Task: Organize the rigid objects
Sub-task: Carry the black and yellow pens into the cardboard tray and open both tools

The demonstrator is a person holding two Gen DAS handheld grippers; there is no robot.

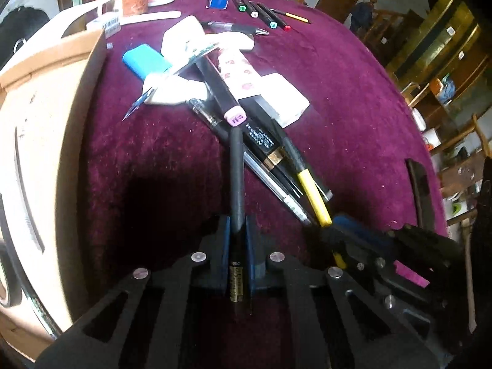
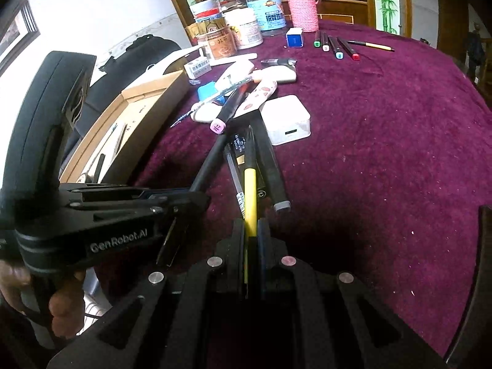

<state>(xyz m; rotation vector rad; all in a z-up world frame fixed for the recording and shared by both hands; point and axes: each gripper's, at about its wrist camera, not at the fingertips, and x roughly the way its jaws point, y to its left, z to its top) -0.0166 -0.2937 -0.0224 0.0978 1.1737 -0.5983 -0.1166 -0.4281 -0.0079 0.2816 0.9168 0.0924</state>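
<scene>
My left gripper (image 1: pixel 237 230) is shut on a black pen (image 1: pixel 236 172) that points away over the purple cloth; it also shows in the right wrist view (image 2: pixel 209 163). My right gripper (image 2: pixel 252 230) is shut on a yellow and black pen (image 2: pixel 250 190), also seen in the left wrist view (image 1: pixel 313 190). Both pens come out of a pile of pens and markers: a pink-capped black marker (image 1: pixel 221 92), a clear pen (image 1: pixel 276 184), a grey-capped marker (image 2: pixel 270 166). White boxes (image 1: pixel 286 98) and a blue case (image 1: pixel 144 61) lie behind.
An open cardboard box (image 2: pixel 147 117) stands at the left. Several markers (image 2: pixel 335 46) lie in a row at the back, with a blue cube (image 2: pixel 294 37), jars (image 2: pixel 243 27) and a pink cup (image 2: pixel 304 9). A dark chair back (image 2: pixel 479 276) stands at the right edge.
</scene>
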